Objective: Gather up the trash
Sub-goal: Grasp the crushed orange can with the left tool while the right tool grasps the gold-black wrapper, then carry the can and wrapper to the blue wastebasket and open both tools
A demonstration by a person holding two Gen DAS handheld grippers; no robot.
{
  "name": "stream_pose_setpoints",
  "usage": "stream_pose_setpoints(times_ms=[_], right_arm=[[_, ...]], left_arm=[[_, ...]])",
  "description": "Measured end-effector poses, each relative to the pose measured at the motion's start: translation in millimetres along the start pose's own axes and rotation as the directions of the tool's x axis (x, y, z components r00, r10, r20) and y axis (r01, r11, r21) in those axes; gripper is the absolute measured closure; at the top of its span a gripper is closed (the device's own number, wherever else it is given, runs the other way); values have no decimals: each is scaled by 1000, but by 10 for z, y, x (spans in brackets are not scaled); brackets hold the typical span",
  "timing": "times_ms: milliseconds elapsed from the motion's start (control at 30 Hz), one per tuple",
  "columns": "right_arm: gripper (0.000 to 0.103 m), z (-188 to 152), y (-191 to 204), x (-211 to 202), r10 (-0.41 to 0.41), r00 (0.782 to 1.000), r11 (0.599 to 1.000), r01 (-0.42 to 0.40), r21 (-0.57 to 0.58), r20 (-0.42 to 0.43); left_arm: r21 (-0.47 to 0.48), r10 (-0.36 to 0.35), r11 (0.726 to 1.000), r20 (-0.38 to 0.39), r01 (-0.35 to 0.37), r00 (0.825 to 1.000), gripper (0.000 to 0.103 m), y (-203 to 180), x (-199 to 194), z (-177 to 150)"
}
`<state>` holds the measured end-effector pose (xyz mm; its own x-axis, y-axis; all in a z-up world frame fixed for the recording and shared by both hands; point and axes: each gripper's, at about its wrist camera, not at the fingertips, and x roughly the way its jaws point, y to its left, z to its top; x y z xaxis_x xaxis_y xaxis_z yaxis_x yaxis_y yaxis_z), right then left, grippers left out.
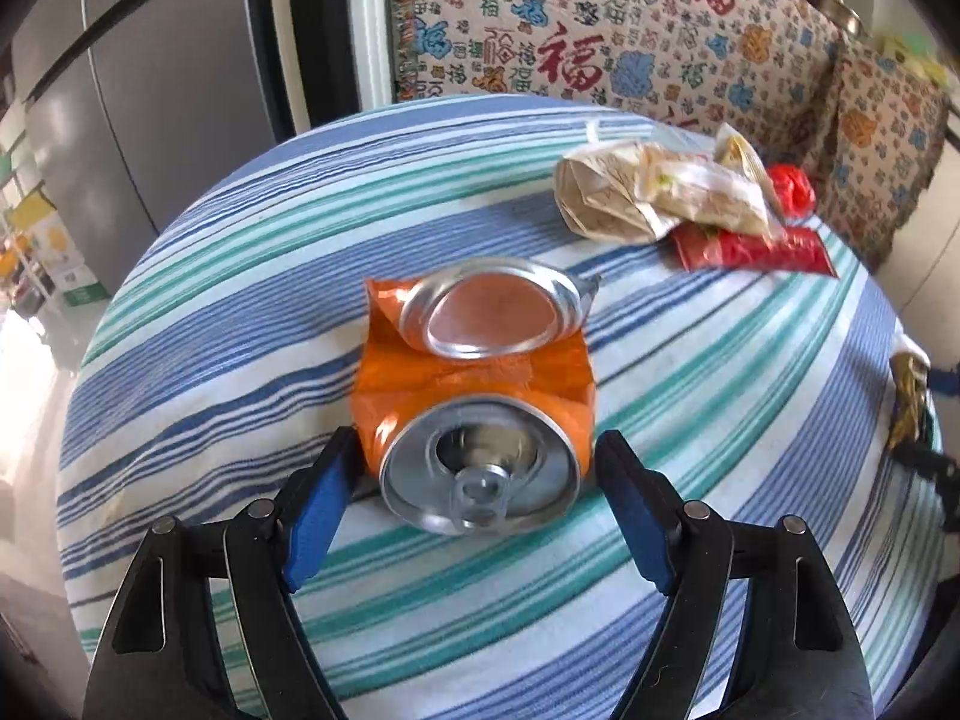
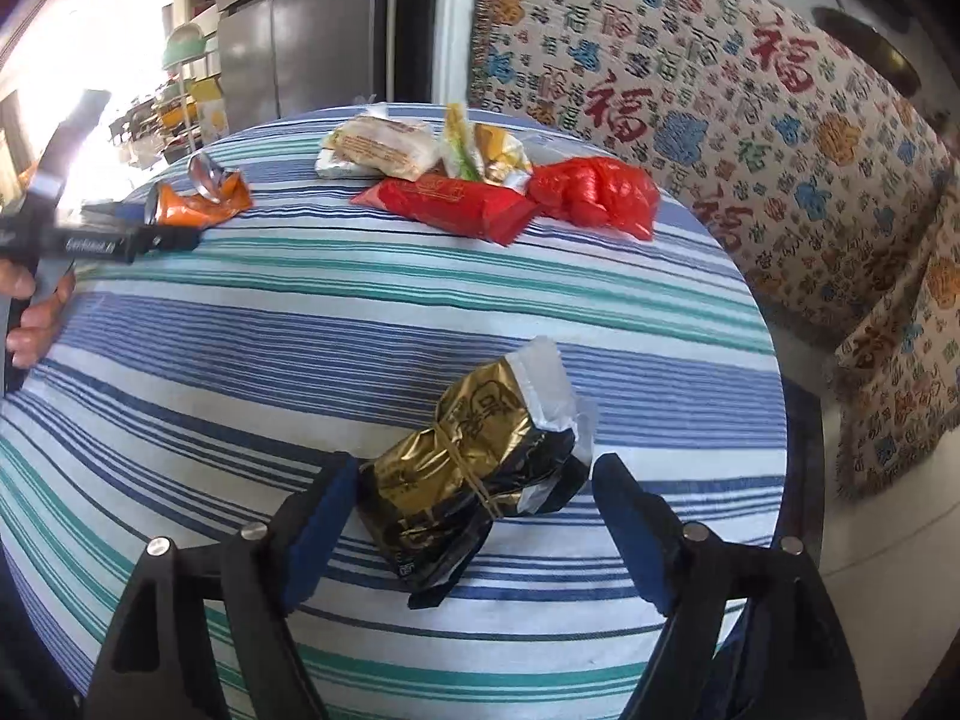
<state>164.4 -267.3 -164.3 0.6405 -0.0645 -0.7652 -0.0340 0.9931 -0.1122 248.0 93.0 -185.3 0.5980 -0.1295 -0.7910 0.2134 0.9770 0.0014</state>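
Tongs spread: our left tongs (image 1: pixel 474 450) straddle the crushed orange aluminium can (image 1: pixel 474 414), right tongs (image 2: pixel 474 480) straddle the crumpled gold-and-black foil packet (image 2: pixel 480 456); next we squeeze.

The cloth (image 1: pixel 630 30) draped behind the table is printed all over with the character 福, largest in red at the upper middle of the left wrist view. Upper right in the right wrist view it repeats. The gold pouch (image 2: pixel 474 450) carries lettering too crumpled to read.
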Motion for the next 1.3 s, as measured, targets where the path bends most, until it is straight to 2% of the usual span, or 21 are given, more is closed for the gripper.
stream_pose_setpoints(times_ms=[67, 167, 233, 300, 367, 467, 533, 600, 700, 733, 867, 1000, 1033, 1067, 1100, 1133, 1300], right_arm=[[19, -53, -158, -6, 28, 1000, 991, -27, 135, -6], [15, -144, -302, -38, 40, 999, 935, -40, 353, 7], [10, -133, -270, -52, 46, 999, 908, -43, 417, 3], [13, -102, -151, -30, 22, 999, 932, -13, 362, -23], [34, -132, 4, -31, -91, 994, 967, 101, 234, -53], [59, -168, -95, -83, -84, 996, 977, 90, 193, -41], [59, -181, -213, -101, -102, 994, 981, 108, 164, -48], [51, -217, -316, -123, -92, 995, 981, 98, 168, -42], [18, -278, -389, -97, -82, 996, 970, 88, 225, -34], [13, -293, -378, -101, -73, 997, 967, 75, 244, -15], [2, -265, -327, -65, -81, 997, 938, 75, 337, 3], [0, -178, -299, -7, -89, 996, 908, 82, 410, 0], [2, -156, -307, 12, -95, 995, 905, 88, 417, -4], [8, -146, -304, 21, -115, 993, 906, 110, 409, -10], [45, -131, -290, 24, -171, 985, 908, 167, 383, -25], [59, -120, -277, 20, -230, 973, 908, 226, 352, -33], [61, -186, -374, -63, -159, 987, 917, 152, 370, -12]], left_arm=[[21, 28, 999, 3, -28, 1000, 7, -64, 2, -13], [-9, 24, 1000, -10, -24, 1000, 4, -38, 30, 2], [-33, 24, 999, -20, -25, 1000, 1, -1, 60, 14], [-33, 32, 999, -23, -32, 999, 0, -1, 77, 15], [-35, 31, 999, -23, -32, 999, 0, 1, 82, 18], [-38, 31, 999, -24, -32, 999, 0, 34, 68, -4], [-40, 30, 999, -26, -31, 999, 0, 70, 64, -12], [-40, 30, 999, -28, -31, 999, 0, 87, 60, -8], [-38, 26, 999, -29, -27, 999, 0, 83, 81, 21], [-40, 28, 999, -29, -29, 999, 0, 76, 87, 31], [-41, 30, 999, -26, -31, 999, 0, 17, 150, 109], [-51, 38, 998, -22, -39, 999, 0, -34, 219, 195], [-62, 43, 997, -20, -44, 999, 1, -31, 222, 201], [-70, 51, 996, -14, -52, 999, 6, -25, 216, 197], [-74, 55, 996, -2, -55, 999, 11, -18, 197, 191], [-80, 47, 996, 11, -46, 999, 15, -8, 173, 186], [-110, 22, 994, 45, -17, 999, 16, 53, 104, 158]])
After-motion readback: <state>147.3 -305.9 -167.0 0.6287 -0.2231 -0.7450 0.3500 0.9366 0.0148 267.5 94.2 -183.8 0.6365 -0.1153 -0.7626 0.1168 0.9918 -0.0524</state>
